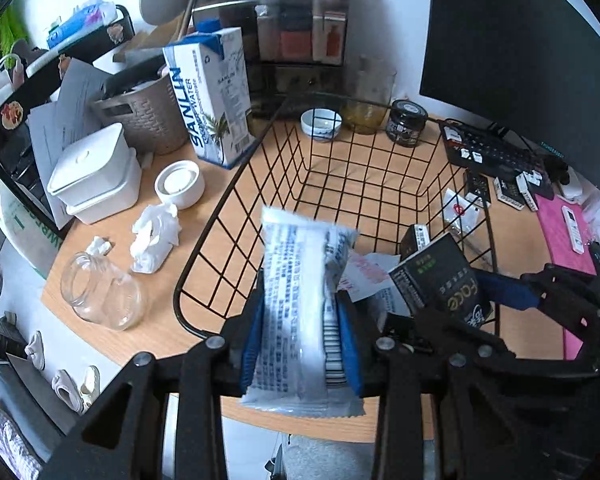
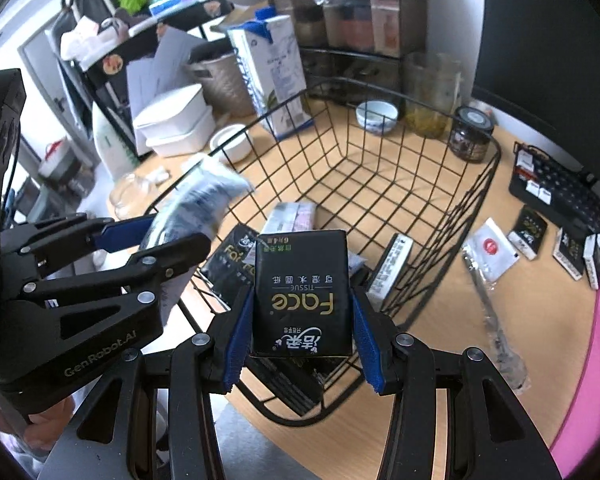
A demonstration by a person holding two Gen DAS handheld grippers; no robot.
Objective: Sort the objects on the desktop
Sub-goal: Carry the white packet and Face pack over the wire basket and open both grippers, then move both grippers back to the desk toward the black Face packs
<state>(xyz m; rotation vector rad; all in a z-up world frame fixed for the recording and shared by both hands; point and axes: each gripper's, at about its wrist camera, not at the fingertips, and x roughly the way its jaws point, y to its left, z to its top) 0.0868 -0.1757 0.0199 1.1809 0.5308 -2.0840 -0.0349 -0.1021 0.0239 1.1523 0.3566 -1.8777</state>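
Your left gripper (image 1: pixel 300 344) is clamped on a white plastic sachet printed with dark text (image 1: pixel 300 300), its blue pads pinching the long sides near the lower half so the top stands free above the fingers. You hold it upright at the lower centre of the left wrist view, over the near rim of the black wire basket (image 1: pixel 236 184), which looks like the right pose for dropping it in.

Your right gripper (image 2: pixel 302 320) is closed on a black tissue pack with gold "Face" lettering (image 2: pixel 300 292), gripped across its short width, lettering upside down to the camera. It sits at the centre of the right wrist view, also above the basket's near edge. The two claws are side by side, each visible in the other's camera, so I judge you are delivering both items together.

Inside the basket, low in the frame, lie another black pack (image 2: pixel 232 258), a pale pink-and-white packet (image 2: pixel 294 214) and a slim box leaning on the right wall (image 2: pixel 392 268). Still outside on the wooden desk (image 2: pixel 440 360), at the right of the frame, are a white sachet with a red dot (image 2: pixel 490 250) and several small black packets (image 2: pixel 532 226); more sorting likely remains
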